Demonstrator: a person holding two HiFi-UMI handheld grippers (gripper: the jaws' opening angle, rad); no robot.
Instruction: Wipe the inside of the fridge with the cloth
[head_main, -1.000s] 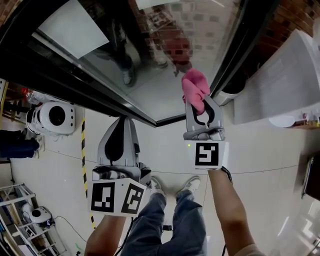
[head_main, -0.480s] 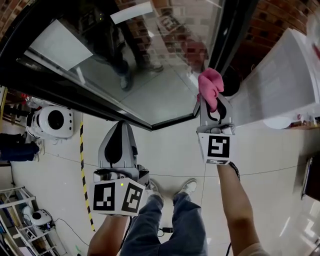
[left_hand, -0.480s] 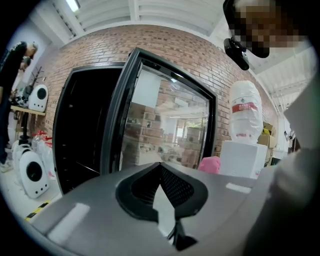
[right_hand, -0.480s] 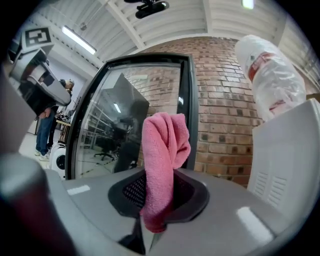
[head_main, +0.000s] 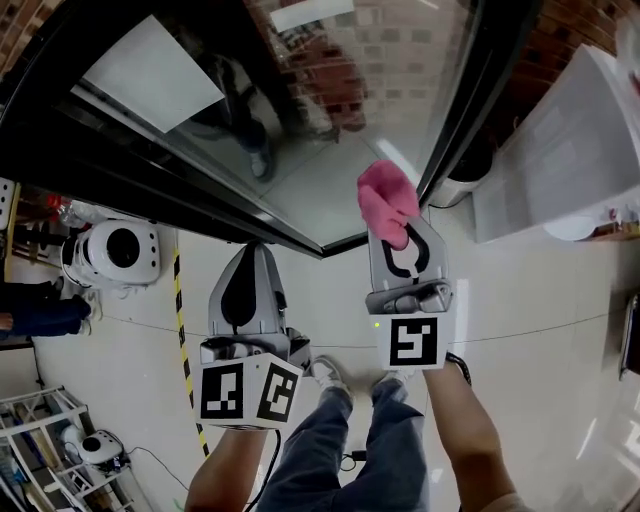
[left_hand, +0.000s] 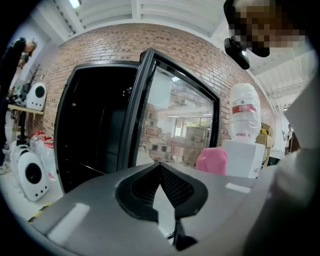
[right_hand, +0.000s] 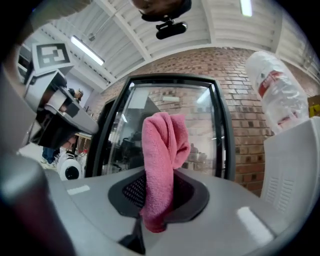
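The right tool (head_main: 398, 232), clenched on the pink cloth (head_main: 386, 198), has swung back left to the open glass door's (head_main: 330, 140) edge (wiping not begun, I'd judge). The left tool (head_main: 247, 258) hangs closed, empty.

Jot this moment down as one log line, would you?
right tongs: shut on pink cloth | left tongs: shut, empty | fridge door: open
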